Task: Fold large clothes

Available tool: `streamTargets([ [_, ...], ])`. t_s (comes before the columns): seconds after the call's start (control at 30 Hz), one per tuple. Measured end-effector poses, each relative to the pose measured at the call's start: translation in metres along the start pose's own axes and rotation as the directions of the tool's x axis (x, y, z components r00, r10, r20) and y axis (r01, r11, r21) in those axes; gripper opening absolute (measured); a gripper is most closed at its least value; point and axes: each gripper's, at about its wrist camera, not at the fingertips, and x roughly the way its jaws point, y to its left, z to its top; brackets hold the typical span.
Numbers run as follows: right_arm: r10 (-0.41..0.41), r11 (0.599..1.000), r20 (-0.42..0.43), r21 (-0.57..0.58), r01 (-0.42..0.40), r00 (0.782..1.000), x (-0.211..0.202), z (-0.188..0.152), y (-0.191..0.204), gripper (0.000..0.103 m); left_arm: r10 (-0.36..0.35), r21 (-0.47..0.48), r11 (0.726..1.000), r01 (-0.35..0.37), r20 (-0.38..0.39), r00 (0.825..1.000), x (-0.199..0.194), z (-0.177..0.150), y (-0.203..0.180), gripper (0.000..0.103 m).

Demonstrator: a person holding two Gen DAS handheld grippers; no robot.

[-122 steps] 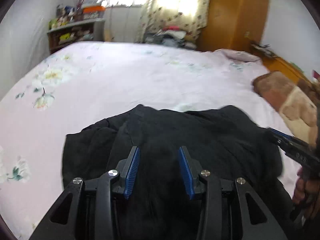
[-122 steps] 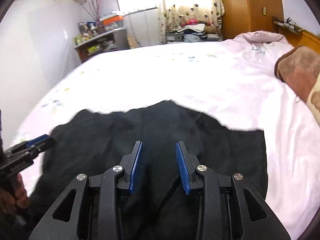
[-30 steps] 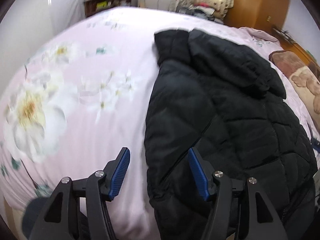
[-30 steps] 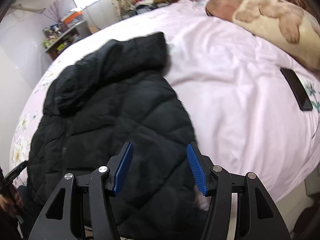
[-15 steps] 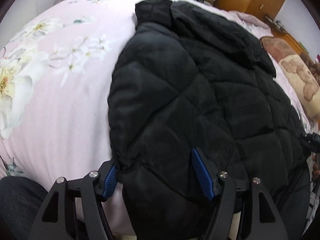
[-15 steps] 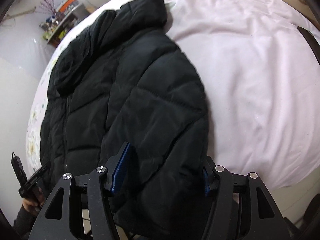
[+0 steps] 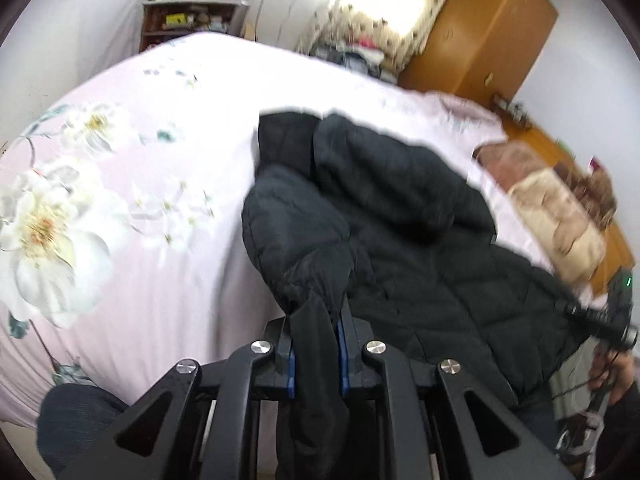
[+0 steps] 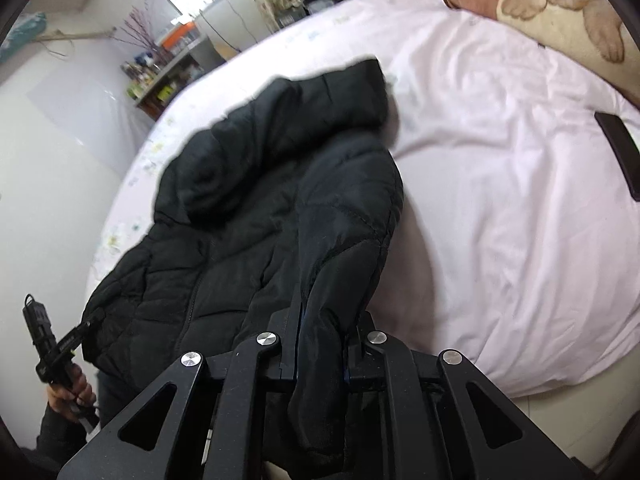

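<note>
A black quilted puffer jacket point(image 7: 400, 248) lies front-up on the pink floral bed point(image 7: 168, 264), its hood toward the far side. My left gripper point(image 7: 314, 320) is shut on the jacket's left sleeve cuff, lifted off the bed. In the right wrist view my right gripper point(image 8: 322, 320) is shut on the right sleeve cuff of the jacket point(image 8: 256, 208), also raised. Each gripper shows at the edge of the other's view, as the right gripper point(image 7: 616, 320) and the left gripper point(image 8: 48, 340).
A brown and cream pillow point(image 7: 560, 216) lies at the bed's right side and also shows in the right wrist view point(image 8: 560, 0). A dark phone point(image 8: 618, 152) lies on the sheet. A shelf point(image 7: 188, 16) and an orange wardrobe point(image 7: 480, 32) stand beyond the bed.
Both grippers have closed on the sleeve ends they straddled half a second ago. Both have lifted, pulling the sleeves up off the bed.
</note>
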Motion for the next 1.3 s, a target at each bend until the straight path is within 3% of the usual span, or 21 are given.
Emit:
streamTargets([
  [0.27, 0.100, 0.995, 0.095, 0.021, -0.102, 0.990, -0.059, -0.033, 0.009, 0.013, -0.056, -0.042, 0.997, 0.059, 0.076, 0.996, -0.060, -0.006, 0.011, 0.015],
  [0.43, 0.123, 0.990, 0.119, 0.047, -0.130, 0.985, -0.070, -0.042, 0.005, 0.013, -0.071, -0.056, 0.996, 0.075, 0.070, 0.995, -0.059, -0.003, 0.011, 0.015],
  [0.63, 0.170, 0.976, 0.173, 0.105, -0.190, 0.970, -0.073, -0.024, 0.003, 0.013, -0.100, -0.104, 0.988, 0.112, 0.111, 0.989, -0.058, 0.020, 0.017, 0.015],
  [0.77, 0.190, 0.967, 0.208, 0.129, -0.219, 0.960, -0.067, 0.008, 0.007, 0.013, -0.110, -0.122, 0.984, 0.128, 0.143, 0.984, -0.046, 0.052, 0.015, 0.015],
  [1.03, 0.158, 0.969, 0.208, 0.156, -0.192, 0.965, -0.025, 0.093, 0.019, 0.014, -0.091, -0.183, 0.976, 0.117, 0.144, 0.985, 0.022, 0.133, 0.017, 0.015],
  [1.3, 0.092, 0.968, 0.077, 0.226, -0.107, 0.993, 0.070, 0.162, 0.000, 0.020, -0.038, -0.244, 0.969, 0.034, -0.010, 0.999, 0.144, 0.181, 0.040, 0.017],
])
